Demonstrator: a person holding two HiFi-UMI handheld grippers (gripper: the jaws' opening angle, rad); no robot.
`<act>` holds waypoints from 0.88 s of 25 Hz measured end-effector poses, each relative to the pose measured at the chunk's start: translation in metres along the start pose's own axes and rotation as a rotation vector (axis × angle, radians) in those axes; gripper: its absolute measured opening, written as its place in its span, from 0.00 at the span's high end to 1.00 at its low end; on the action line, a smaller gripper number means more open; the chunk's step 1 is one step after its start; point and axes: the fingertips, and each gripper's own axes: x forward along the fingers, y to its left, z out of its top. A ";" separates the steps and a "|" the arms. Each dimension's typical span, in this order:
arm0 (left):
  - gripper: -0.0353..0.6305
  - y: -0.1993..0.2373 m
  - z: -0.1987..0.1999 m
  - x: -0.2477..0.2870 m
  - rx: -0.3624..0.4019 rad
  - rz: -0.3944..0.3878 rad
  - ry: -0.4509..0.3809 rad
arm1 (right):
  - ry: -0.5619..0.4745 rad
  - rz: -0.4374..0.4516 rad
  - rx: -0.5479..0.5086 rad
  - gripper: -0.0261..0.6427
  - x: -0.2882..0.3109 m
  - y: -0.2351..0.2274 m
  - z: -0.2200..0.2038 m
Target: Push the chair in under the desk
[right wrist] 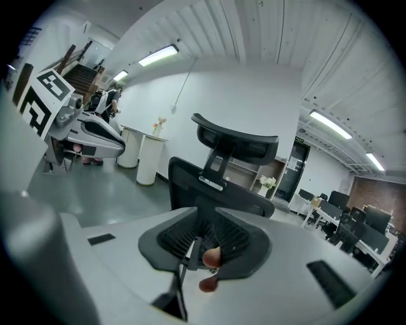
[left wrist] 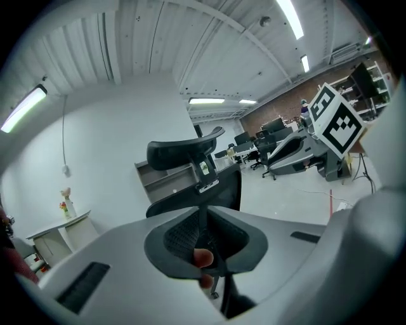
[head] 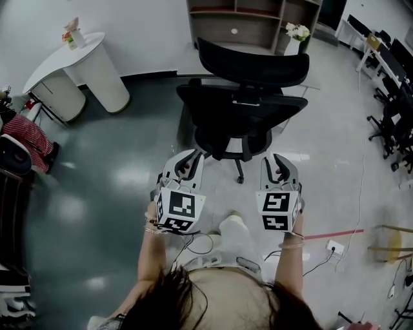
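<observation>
A black office chair (head: pixel 242 97) with a headrest stands on the floor ahead of me, its back turned toward me. My left gripper (head: pixel 187 166) and right gripper (head: pixel 281 171) hover side by side just short of the chair, touching nothing. In the left gripper view the chair back (left wrist: pixel 190 162) shows past the left gripper (left wrist: pixel 206 254), whose jaws stand a narrow slit apart with nothing between them. In the right gripper view the chair (right wrist: pixel 228 152) rises beyond the right gripper (right wrist: pixel 206 254), which has a slightly wider gap, also empty. A white rounded desk (head: pixel 64 61) stands at the far left.
A wooden shelf unit (head: pixel 251 19) with a flower vase (head: pixel 298 32) beside it is behind the chair. More office chairs (head: pixel 393 109) line the right side. A power strip (head: pixel 334 247) and cables lie on the floor at my right. A person in red (head: pixel 26 135) sits at the left edge.
</observation>
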 end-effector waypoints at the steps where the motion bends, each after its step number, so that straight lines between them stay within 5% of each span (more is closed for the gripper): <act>1: 0.88 0.001 0.000 -0.004 -0.008 0.009 -0.002 | -0.006 -0.005 0.002 0.83 -0.002 0.001 0.001; 12: 0.91 -0.001 0.008 -0.036 -0.054 0.061 -0.012 | -0.074 -0.020 0.024 0.91 -0.026 0.007 0.013; 22: 0.92 -0.048 0.015 -0.052 -0.103 0.034 0.037 | -0.102 0.019 0.014 0.92 -0.072 -0.006 0.009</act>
